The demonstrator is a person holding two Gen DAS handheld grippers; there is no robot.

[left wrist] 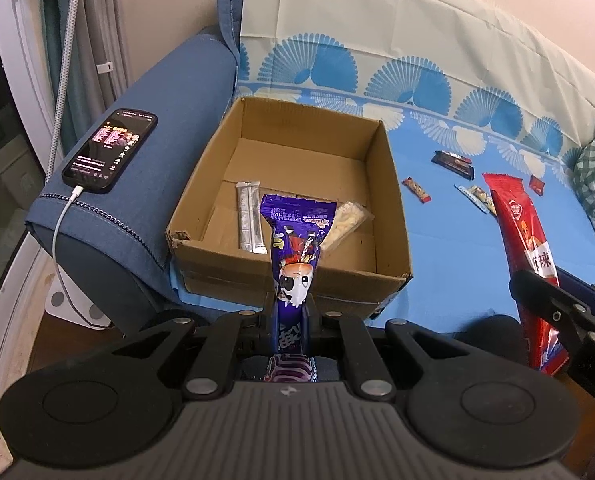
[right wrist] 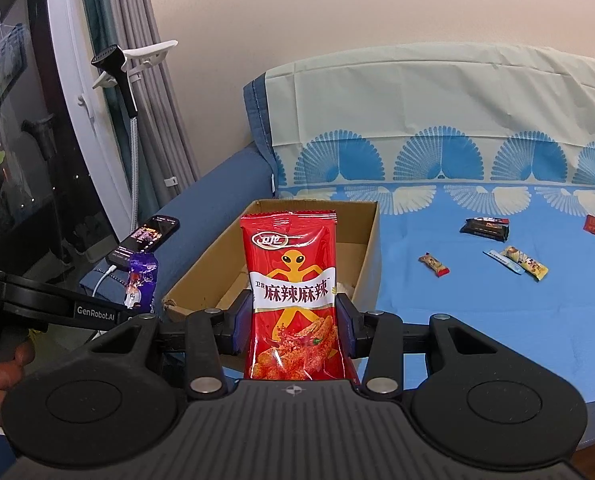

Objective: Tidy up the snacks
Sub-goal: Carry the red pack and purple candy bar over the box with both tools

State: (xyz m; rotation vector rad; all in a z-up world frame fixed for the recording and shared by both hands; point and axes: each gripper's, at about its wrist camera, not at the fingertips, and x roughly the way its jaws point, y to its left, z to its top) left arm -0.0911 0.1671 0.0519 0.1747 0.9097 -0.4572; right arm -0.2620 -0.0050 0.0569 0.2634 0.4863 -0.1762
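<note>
My left gripper (left wrist: 290, 304) is shut on a purple snack packet (left wrist: 295, 240), held upright just in front of the open cardboard box (left wrist: 201, 216). Inside the box lie a silver stick sachet (left wrist: 249, 216) and a clear pale packet (left wrist: 343, 226). My right gripper (right wrist: 293, 316) is shut on a red spicy-snack bag (right wrist: 291, 280), held upright before the same cardboard box (right wrist: 371, 240). From the left wrist view the red bag (left wrist: 523, 248) hangs at the right. The purple packet (right wrist: 141, 280) shows at the left of the right wrist view.
Several small snacks lie loose on the blue cloth: a dark bar (right wrist: 485, 228), a small red-ended bar (right wrist: 433, 264), a yellow packet (right wrist: 525, 262), a red square (right wrist: 592, 225). A phone (left wrist: 109, 150) on a cable rests on the blue sofa arm. A hand (right wrist: 1, 376) shows at left.
</note>
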